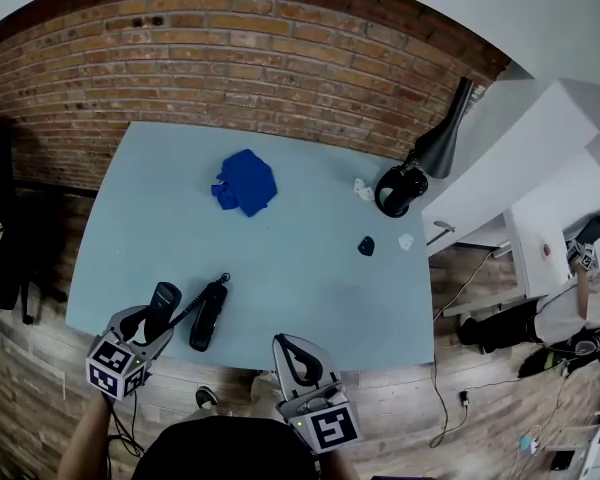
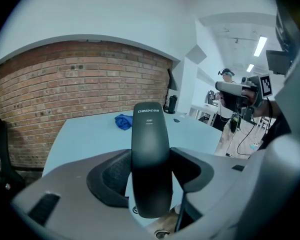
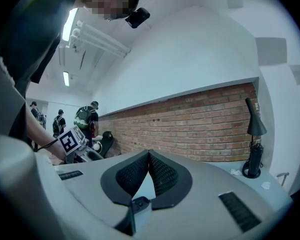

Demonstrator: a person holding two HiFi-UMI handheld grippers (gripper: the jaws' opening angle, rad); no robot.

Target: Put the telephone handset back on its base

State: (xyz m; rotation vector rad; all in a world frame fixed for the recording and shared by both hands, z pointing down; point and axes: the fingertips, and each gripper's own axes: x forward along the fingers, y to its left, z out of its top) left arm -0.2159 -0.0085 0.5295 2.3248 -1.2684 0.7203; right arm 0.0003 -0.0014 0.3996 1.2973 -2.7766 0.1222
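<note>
The left hand-held gripper (image 2: 151, 158) is clamped on the telephone handset (image 2: 150, 126), its dark pads pressing the handset's two sides about halfway along its length. The handset is black and slim, and it stands up out of the jaws with its printed end uppermost. In the head view, this hand-held gripper sits over the near left corner of the surface (image 1: 300, 268), and the handset is held just left of the base (image 1: 208, 316). The base is a long black piece lying flat near the front edge, and a thin dark cord (image 1: 202, 298) runs between the two.

The right hand-held gripper (image 3: 148, 155) has its jaws brought together at the tips with nothing between them. It hangs at the front edge of the surface, right of the base and apart from it.

Farther back on the pale blue surface lies a crumpled blue cloth (image 1: 246, 181). A black desk lamp (image 1: 420, 168) stands at the far right corner, with a small dark object (image 1: 366, 245) and some small white bits (image 1: 363, 189) near it. A brick wall (image 1: 280, 58) rises behind, and a white cabinet (image 1: 540, 188) stands to the right.
</note>
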